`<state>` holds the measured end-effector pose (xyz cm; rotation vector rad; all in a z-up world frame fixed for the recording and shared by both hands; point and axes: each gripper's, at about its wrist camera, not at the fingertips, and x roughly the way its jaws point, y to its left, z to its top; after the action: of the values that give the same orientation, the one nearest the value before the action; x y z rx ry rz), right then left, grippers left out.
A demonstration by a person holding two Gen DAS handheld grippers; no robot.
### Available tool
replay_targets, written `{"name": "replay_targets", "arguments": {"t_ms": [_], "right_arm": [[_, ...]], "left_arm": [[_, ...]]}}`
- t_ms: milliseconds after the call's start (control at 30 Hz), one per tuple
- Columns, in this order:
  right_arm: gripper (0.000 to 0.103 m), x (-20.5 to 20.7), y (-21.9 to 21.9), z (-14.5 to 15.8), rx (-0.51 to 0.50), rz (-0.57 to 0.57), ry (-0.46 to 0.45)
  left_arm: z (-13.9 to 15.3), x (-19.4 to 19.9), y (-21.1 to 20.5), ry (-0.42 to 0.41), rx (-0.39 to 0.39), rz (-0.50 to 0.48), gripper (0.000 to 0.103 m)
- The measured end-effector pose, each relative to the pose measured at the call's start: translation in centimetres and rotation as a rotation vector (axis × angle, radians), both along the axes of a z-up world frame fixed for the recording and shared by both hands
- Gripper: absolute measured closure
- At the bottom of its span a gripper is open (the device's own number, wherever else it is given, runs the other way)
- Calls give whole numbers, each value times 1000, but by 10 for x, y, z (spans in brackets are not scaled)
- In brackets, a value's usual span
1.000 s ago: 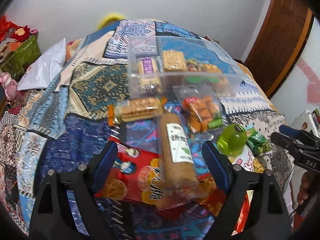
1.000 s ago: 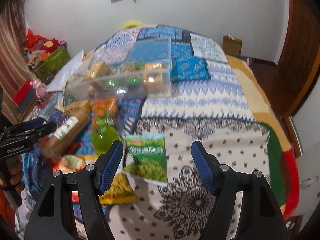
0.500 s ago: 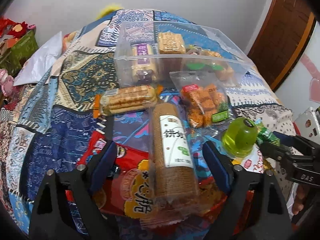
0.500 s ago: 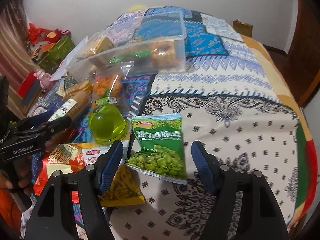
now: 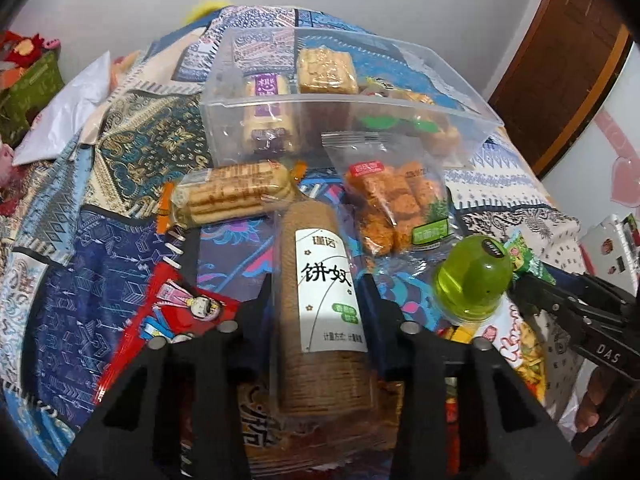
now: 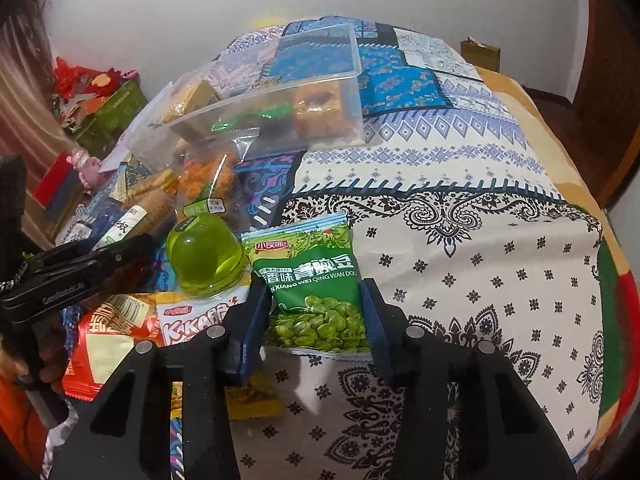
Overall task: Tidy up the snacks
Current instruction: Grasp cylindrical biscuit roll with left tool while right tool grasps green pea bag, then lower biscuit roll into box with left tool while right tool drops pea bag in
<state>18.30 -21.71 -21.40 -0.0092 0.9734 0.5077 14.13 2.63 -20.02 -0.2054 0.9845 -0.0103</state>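
Note:
My left gripper (image 5: pixel 318 304) is shut on a brown round-biscuit roll (image 5: pixel 322 304) with a white label, lying on the bed among snacks. My right gripper (image 6: pixel 314 312) is shut on a green pea bag (image 6: pixel 316 284). A clear plastic box (image 5: pixel 280 120) with several snacks inside stands behind the pile; it also shows in the right wrist view (image 6: pixel 340 120). A green jelly cup (image 5: pixel 474 276) sits between the two grippers, also seen in the right wrist view (image 6: pixel 206 256).
Loose snacks lie around: a finger-biscuit pack (image 5: pixel 232 196), an orange cracker bag (image 5: pixel 396 208), a red chip bag (image 5: pixel 168 320), a Kaka bag (image 6: pixel 192 316). The patterned bedspread (image 6: pixel 480 240) stretches right. A wooden door (image 5: pixel 560 80) stands at the right.
Both grippers have moved forward and down and closed: the left on the biscuit roll, the right on the green pea bag.

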Motion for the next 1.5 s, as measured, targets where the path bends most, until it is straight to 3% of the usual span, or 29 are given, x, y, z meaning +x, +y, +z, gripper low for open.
{"name": "replay_targets", "arguments": {"t_ms": [300,667,867,1133,1500], "right_arm": [[64,3,-2,23,24,-7,-64],[64,26,9,64,73,-12,-179],[64,44,23,80,105,1,-220],[64,71,51,85,113,27,-233],[64,125,67,67,79,17,-168]], "left_arm": [[14,-6,3,-44,10,8,67],[74,-8,24,-186,-9,49,67],[99,15,30,-244,20,59,66],[101,54,44,-250,29,94,66],[73,106,52,-177,52,78,66]]}}
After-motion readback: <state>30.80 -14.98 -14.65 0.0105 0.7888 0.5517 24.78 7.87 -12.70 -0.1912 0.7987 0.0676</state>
